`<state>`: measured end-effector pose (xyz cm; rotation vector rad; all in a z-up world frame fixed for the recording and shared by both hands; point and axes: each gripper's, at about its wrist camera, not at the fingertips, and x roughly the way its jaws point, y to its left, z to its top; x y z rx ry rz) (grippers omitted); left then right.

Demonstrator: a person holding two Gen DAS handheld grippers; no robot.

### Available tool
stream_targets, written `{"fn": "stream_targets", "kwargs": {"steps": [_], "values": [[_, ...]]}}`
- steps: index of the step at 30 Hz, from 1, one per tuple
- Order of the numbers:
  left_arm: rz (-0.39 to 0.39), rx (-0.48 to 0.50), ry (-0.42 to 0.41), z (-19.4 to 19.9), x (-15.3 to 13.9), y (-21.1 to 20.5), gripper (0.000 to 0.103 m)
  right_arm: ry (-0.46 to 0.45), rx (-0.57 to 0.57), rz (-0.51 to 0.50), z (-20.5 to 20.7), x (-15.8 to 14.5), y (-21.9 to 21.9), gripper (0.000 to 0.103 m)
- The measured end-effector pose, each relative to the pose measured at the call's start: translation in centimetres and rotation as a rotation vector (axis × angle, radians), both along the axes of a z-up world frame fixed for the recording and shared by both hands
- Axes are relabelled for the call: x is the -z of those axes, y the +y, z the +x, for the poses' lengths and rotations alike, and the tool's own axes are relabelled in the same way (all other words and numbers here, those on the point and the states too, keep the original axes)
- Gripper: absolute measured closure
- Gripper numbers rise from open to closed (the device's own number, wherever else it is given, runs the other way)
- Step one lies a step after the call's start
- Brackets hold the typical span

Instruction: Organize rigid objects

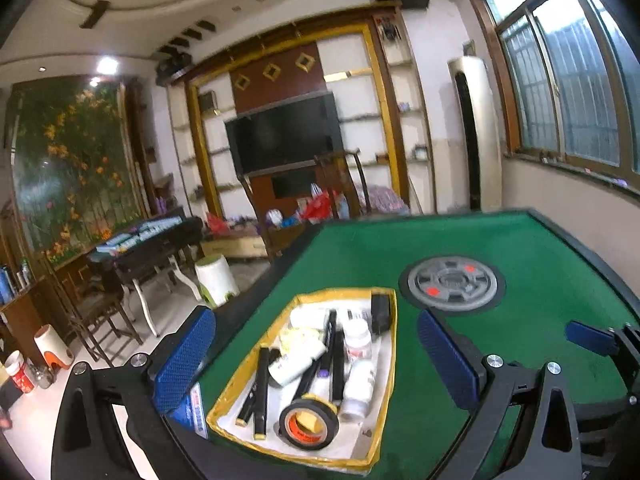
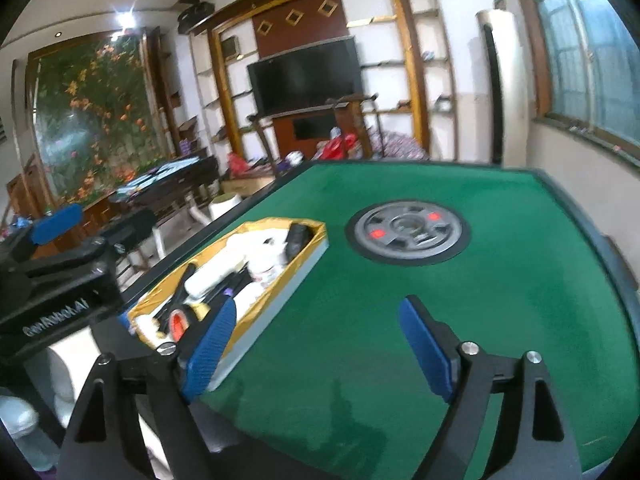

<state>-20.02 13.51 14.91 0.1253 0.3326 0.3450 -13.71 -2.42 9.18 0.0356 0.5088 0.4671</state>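
Note:
A yellow-rimmed white tray point(image 1: 385, 396) lies on the green felt table point(image 1: 540, 264) near its left edge. It holds black markers point(image 1: 262, 392), white bottles point(image 1: 360, 384), a black tape roll point(image 1: 308, 424) with an orange core and a small black box point(image 1: 380, 312). My left gripper point(image 1: 316, 316) is open, with its blue pads wide apart on either side of the tray and nothing held. My right gripper point(image 2: 318, 304) is open over bare felt just right of the tray point(image 2: 276, 288); its left pad point(image 2: 212, 344) overlaps the tray's near corner. One right pad point(image 1: 588, 336) shows at the right of the left wrist view.
A round grey disc point(image 2: 408, 234) with red buttons is set into the table's middle. A blue and white pack point(image 1: 196, 412) lies by the tray's left side. Beyond the table's left edge are a white stool point(image 1: 216, 280) and a dark table point(image 1: 152, 248).

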Motion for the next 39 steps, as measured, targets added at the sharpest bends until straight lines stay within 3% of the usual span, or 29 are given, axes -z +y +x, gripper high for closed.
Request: {"fn": "stream_targets", "kwargs": {"steps": [4, 8, 15, 25, 39], "values": [[0.012, -0.029, -0.067, -1.1, -0.8, -0.6, 0.001, -0.106, 0.066, -0.022, -1.2, -0.6, -0.8, 0.004], [-0.02, -0.005, -0.051, -1.0, -0.8, -0.9, 0.001, -0.18, 0.092, -0.061, -1.6, -1.2, -0.3, 0.0], [-0.15, 0.032, 0.069, 1.2, 0.8, 1.4, 0.001, -0.17, 0.08, -0.151, 0.2, -1.2, 1.9, 0.0], [-0.206, -0.02, 0.12, 2.4, 2.8, 5.2, 0.001, -0.127, 0.056, -0.209, 1.2, 1.3, 4.9, 0.0], [-0.289, -0.065, 0.167, 3.1, 4.8, 9.9, 0.001, -0.139, -0.005, -0.324, 1.6, 1.3, 10.5, 0.0]]}}
